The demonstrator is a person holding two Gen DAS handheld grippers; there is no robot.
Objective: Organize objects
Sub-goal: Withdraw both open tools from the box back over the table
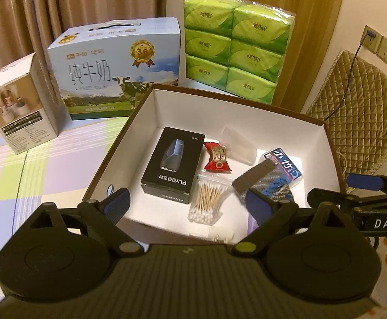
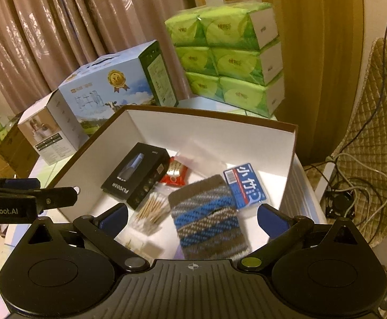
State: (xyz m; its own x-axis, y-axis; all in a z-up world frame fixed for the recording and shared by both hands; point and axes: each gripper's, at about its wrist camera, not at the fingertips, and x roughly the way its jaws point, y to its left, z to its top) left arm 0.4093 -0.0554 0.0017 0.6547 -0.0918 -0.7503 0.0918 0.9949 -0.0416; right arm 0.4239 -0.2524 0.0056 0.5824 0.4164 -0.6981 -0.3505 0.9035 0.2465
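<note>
Both grippers, left and right, hover with jaws spread, holding nothing, over the box. Inside it: black carton at nine o'clock, knitted pouch at five. Sorting looks nearly finished; next needs another loose item.

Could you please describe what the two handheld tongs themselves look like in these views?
Both are matte black plastic. Each wrist view shows a ribbed central body flanked by two round housings, with angled linkage arms running to fingers faced in blue pads. A yellow-green pivot cap marks one side. The right tongs carry white letters "DAS"; the left tongs read "GenRobot.AI". No cables or sleeves show.
</note>
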